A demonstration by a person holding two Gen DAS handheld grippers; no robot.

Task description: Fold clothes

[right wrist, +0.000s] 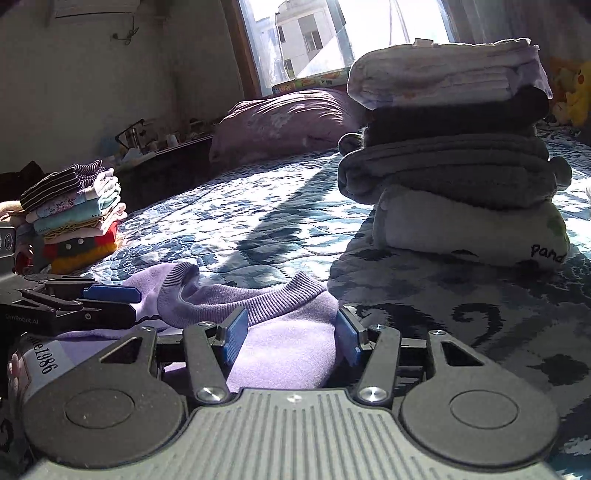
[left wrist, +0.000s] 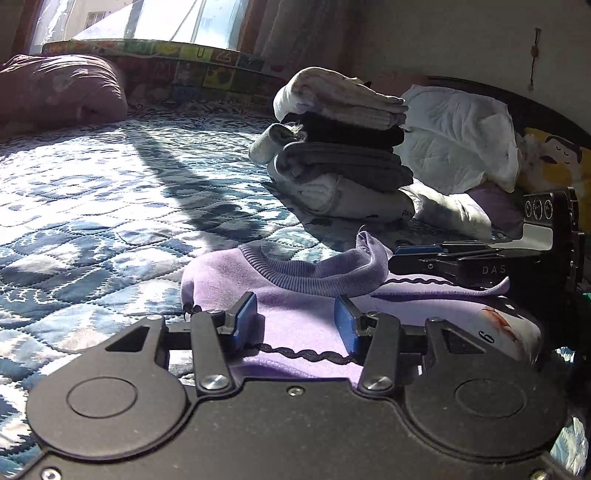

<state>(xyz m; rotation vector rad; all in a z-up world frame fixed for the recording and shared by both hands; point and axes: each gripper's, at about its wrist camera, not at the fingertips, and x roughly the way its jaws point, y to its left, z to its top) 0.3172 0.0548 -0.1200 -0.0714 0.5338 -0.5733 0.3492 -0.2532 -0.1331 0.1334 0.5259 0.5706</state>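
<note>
1. A purple sweatshirt [left wrist: 295,306] lies flat on the bed [left wrist: 92,206], on its blue patterned quilt, with the ribbed collar [left wrist: 314,273] bunched up and standing in a loop.
2. The left gripper [left wrist: 295,325] sits low over the sweatshirt; its jaws are spread, with purple cloth and a dark wavy trim between the blue pads [left wrist: 245,317], which close on nothing.
3. The right gripper [right wrist: 291,332] rests on the same garment near the collar. Its jaws are also spread, straddling a hump of purple fabric without pinching it.
4. Each gripper shows in the other's view, lying sideways just beside the collar: the right one [left wrist: 461,266] and the left one [right wrist: 74,302].
5. A printed panel [left wrist: 506,328] on the sweatshirt carries digits.
6. A stack of folded clothes [left wrist: 340,147], white, black and grey, stands on the bed beyond the sweatshirt.
7. A second, colourful stack [right wrist: 77,218] sits at the bed's edge.
8. A mauve pillow [left wrist: 62,92] lies near the window [left wrist: 166,22].
</note>
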